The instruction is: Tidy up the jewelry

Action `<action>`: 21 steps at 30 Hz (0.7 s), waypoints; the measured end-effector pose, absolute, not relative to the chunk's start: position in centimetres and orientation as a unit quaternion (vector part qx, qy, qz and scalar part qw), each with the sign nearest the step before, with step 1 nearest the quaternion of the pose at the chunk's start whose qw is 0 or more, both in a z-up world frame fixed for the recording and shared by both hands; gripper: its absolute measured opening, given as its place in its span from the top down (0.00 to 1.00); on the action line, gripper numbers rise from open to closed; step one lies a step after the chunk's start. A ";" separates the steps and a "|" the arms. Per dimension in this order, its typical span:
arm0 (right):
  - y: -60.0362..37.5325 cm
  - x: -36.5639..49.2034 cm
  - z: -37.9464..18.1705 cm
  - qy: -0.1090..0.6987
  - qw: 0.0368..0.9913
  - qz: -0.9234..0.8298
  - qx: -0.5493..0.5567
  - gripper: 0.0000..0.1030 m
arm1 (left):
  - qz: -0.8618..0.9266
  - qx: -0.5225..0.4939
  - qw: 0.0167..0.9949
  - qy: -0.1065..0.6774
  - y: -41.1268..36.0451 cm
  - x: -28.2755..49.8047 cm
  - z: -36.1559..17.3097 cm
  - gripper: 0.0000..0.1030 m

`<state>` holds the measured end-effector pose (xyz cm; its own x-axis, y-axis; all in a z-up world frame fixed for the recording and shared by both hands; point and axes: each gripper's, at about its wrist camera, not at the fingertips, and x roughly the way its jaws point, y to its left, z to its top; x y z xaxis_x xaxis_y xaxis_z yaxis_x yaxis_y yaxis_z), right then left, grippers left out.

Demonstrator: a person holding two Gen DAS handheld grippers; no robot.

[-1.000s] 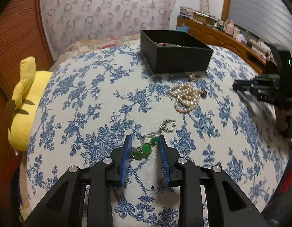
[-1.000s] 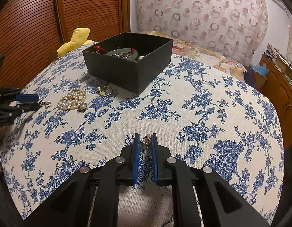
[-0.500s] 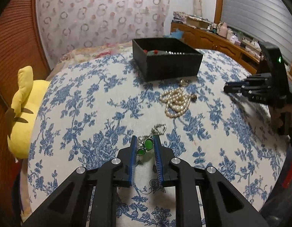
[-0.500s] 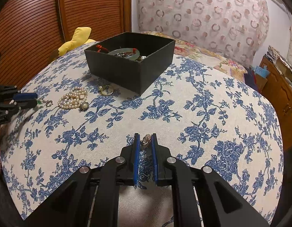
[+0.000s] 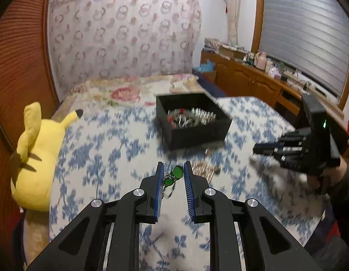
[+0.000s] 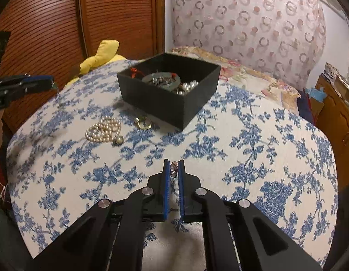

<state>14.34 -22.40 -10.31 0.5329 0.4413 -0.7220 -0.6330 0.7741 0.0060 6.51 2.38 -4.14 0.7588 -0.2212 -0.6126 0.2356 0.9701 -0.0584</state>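
Observation:
My left gripper [image 5: 173, 169] is shut on a green-stone bracelet [image 5: 173, 177] and holds it lifted above the blue floral cloth [image 5: 102, 158]. My right gripper [image 6: 173, 168] is shut on a small metal ring [image 6: 173, 169] and holds it above the cloth [image 6: 242, 149]. A black box [image 6: 172, 90] with jewelry inside stands at the back; it also shows in the left wrist view [image 5: 192, 122]. A pearl necklace [image 6: 104, 129] and a gold ring [image 6: 144, 123] lie on the cloth in front of the box. The right gripper [image 5: 294, 146] shows at the right of the left wrist view.
A yellow plush toy [image 5: 36, 153] lies at the cloth's left edge, beside a wooden slatted door [image 6: 38, 33]. A wooden dresser [image 5: 253, 83] with clutter stands at the right. The left gripper [image 6: 23, 85] shows at the left of the right wrist view.
My left gripper closed on the green bracelet and lifted it off the cloth, tilting up toward the box. My right gripper, still holding the ring, moved slightly closer to the box.

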 end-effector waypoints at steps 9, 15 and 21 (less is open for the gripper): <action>-21.5 15.0 -6.0 0.327 0.877 0.333 -0.116 0.93 | -0.136 0.009 0.948 0.289 1.1 10.0 -0.6 0.84; -20.6 17.0 -4.3 0.307 0.881 0.343 -0.108 0.92 | -0.142 0.007 0.948 0.285 0.0 13.5 0.5 0.84; -19.1 19.7 -4.3 0.305 0.876 0.360 -0.102 0.92 | -0.143 0.009 0.946 0.290 -0.8 16.4 0.5 0.84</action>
<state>19.74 -19.08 -4.25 0.5557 0.5682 -0.6068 -0.6920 0.7207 0.0411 16.37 -0.77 0.48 0.7910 -0.2648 -0.5515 0.2750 0.9592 -0.0661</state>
